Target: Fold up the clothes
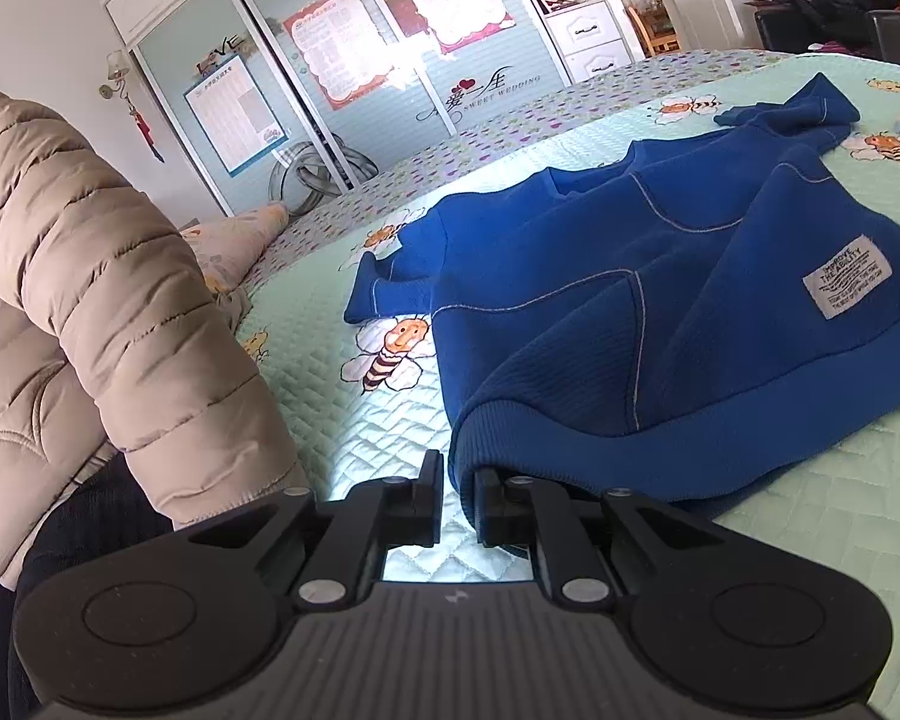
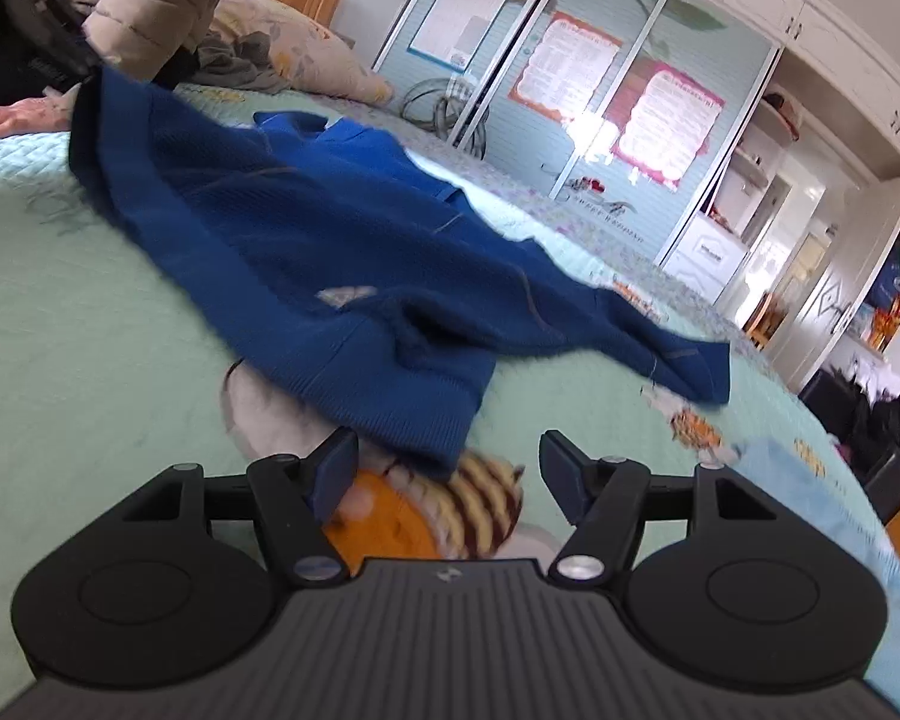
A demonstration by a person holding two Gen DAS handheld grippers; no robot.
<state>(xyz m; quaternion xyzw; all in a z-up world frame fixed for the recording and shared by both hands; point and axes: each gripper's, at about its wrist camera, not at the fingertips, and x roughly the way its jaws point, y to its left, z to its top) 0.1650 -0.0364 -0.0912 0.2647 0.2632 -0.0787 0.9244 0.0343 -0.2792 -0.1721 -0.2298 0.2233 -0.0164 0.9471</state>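
A: We see a bed covered by a pale green quilted bedspread printed with cartoon bees [image 1: 810, 528], and behind it a wardrobe with pale blue sliding doors and pink posters [image 1: 354, 78].

B: On the bedspread lies a royal-blue knitted sweater with grey seams and a white cloth label [image 1: 660, 312], spread flat with some wrinkles, its ribbed hem toward us.

A: A person's beige padded jacket sleeve [image 1: 108, 276] rests at the bed's edge beside it.

B: Our left gripper [image 1: 457, 495] sits at the hem's corner, its jaws only slightly parted; the hem edge touches one finger, and we cannot tell whether it is pinched.

A: Our right gripper [image 2: 444, 468] hangs with jaws wide apart and nothing between them, just short of the sweater's other hem corner.
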